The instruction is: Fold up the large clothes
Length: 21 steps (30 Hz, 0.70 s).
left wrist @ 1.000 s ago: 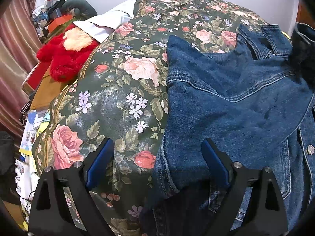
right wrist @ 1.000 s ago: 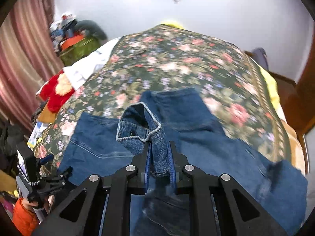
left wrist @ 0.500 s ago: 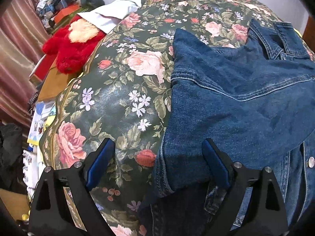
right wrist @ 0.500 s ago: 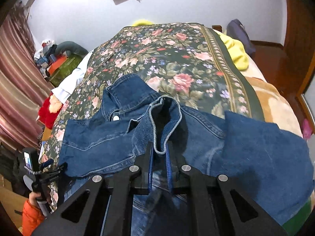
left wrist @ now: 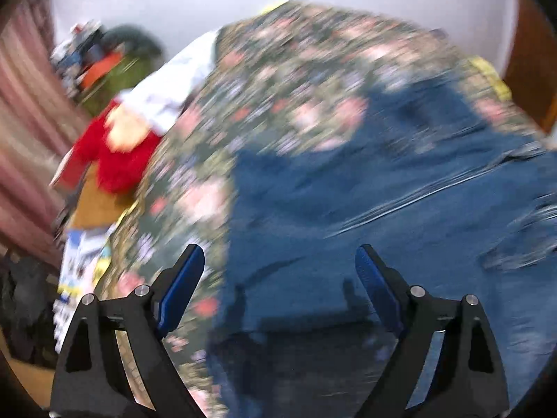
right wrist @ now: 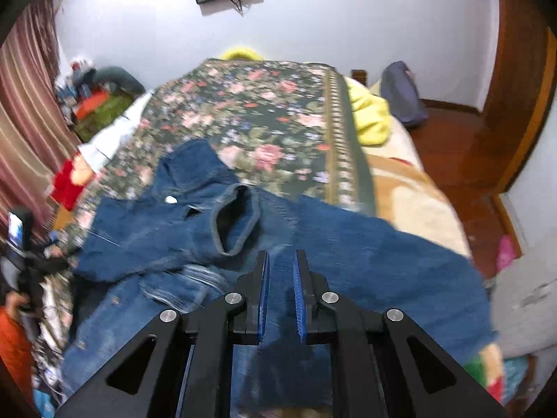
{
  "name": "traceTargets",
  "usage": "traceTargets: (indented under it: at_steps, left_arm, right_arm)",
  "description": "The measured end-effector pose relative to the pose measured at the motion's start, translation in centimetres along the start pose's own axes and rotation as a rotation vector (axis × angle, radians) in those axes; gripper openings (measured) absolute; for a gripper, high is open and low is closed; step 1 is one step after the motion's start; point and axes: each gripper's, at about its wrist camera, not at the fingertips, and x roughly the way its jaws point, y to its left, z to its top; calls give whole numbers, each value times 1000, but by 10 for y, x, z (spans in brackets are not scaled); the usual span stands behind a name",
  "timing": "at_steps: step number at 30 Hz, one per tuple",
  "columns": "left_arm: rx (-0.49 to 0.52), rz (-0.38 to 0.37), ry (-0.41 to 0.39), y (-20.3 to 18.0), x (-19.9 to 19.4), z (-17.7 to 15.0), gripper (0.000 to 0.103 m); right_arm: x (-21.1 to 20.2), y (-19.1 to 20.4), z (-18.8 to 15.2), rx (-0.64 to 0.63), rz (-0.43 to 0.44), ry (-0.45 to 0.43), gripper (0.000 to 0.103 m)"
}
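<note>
A blue denim jacket (right wrist: pixel 365 254) lies spread on a floral bedspread (right wrist: pixel 264 111). My right gripper (right wrist: pixel 281 256) is shut on the jacket's sleeve over the middle of the jacket. The sleeve's open cuff (right wrist: pixel 233 223) sticks out just past the fingertips, up and to the left. In the blurred left wrist view my left gripper (left wrist: pixel 278 254) hangs above the jacket's (left wrist: pixel 383 209) left edge. Its jaws stand wide and are closing slightly, with nothing between them. The bedspread (left wrist: pixel 278 80) shows to the left of the jacket.
A red plush toy (right wrist: pixel 69 177) and piled clutter lie off the bed's left side by striped curtains. A yellow blanket (right wrist: pixel 369 118) and a purple bag (right wrist: pixel 400 94) are at the far right. Wooden floor (right wrist: pixel 463 153) runs along the right. An orange sleeve (right wrist: pixel 14 341) shows at the left edge.
My right gripper has carried the sleeve rightward across the jacket, and the cuff now sits lower. The left gripper has lifted and drawn back, so more of the bed shows, blurred.
</note>
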Motion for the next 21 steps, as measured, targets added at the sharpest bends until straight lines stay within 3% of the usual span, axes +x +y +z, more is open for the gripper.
traceTargets:
  at_steps: [6,11,14,19,21]
  left_arm:
    - [134,-233,-70,-96,-35,33,89]
    - [281,-324,-55,-178,-34,37,89]
    - [390,-323,-65,-225,-27,36,89]
    - [443,-268,-62,-260,-5,43,88]
    - [453,-262,-61,-266,2,43,72]
  right_arm:
    - [2,-25,-13,-41,-93,43,10]
    - [36,-51,-40,-19,-113,204,10]
    - [54,-66,-58,-5,-151,277,10]
    - [45,-85,-72,-2,-127,258,10]
    - [42,-90,-77,-14,-137,260,10]
